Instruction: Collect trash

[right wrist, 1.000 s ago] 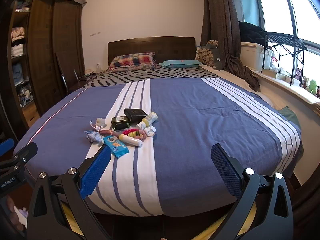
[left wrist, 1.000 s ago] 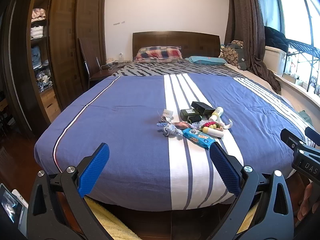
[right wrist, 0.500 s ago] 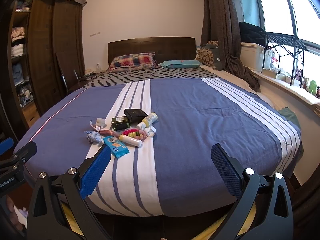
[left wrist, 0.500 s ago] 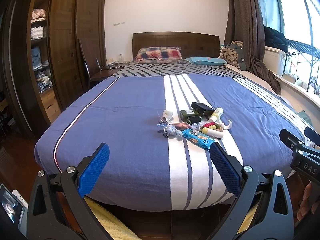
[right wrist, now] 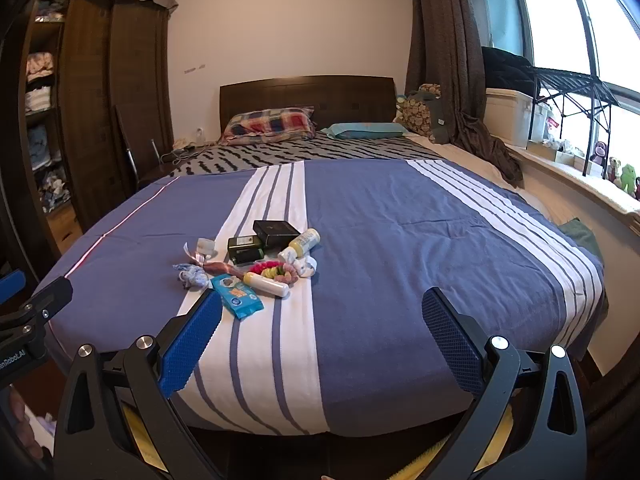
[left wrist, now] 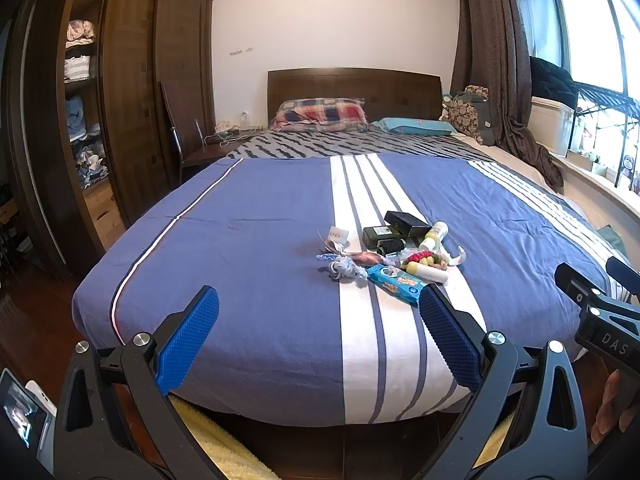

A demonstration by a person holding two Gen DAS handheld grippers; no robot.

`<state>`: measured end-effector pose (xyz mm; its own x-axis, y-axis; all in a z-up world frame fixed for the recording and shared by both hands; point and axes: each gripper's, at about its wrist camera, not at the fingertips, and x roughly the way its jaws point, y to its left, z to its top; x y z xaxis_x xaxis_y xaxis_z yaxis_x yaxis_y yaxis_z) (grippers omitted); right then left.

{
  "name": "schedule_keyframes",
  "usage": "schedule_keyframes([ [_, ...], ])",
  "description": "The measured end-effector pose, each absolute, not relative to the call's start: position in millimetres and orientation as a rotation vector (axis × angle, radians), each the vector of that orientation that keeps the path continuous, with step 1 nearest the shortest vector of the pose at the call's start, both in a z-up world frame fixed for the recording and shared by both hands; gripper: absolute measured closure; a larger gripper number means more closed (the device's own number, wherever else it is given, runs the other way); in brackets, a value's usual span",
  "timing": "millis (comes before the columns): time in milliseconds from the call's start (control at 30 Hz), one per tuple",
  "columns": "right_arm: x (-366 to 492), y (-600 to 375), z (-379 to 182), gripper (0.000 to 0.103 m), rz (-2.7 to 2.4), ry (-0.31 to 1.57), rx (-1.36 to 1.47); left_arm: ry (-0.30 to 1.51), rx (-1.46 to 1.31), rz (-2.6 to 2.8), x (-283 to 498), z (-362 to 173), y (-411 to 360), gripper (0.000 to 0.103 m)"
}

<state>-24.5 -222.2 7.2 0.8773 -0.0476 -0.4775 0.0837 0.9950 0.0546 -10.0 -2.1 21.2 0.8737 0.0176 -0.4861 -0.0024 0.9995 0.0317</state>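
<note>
Striped bed (left wrist: 260,248), dark wardrobe (left wrist: 132,92), bright window (right wrist: 560,36)

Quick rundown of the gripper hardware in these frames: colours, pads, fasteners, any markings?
Both match: the left gripper and right gripper have black angular frames with triangular cut-outs, silver round bolt heads at the joints, and two long fingers faced with blue, finely textured pads. Seen from the left wrist camera, the right gripper's black body carries white letters "DAS". From the right wrist camera, the left one reads "enRobot.AI". No cables or sleeves show.
</note>
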Motion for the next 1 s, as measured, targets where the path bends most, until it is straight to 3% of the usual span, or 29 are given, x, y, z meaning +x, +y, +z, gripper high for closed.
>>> schedule_keyframes([
  [1000,-16.9,-219.4,8.7,0.003,-0.061,0.511,0.072,0.507,0.034,0.021,-6.2,28.2,1.9,0.008],
])
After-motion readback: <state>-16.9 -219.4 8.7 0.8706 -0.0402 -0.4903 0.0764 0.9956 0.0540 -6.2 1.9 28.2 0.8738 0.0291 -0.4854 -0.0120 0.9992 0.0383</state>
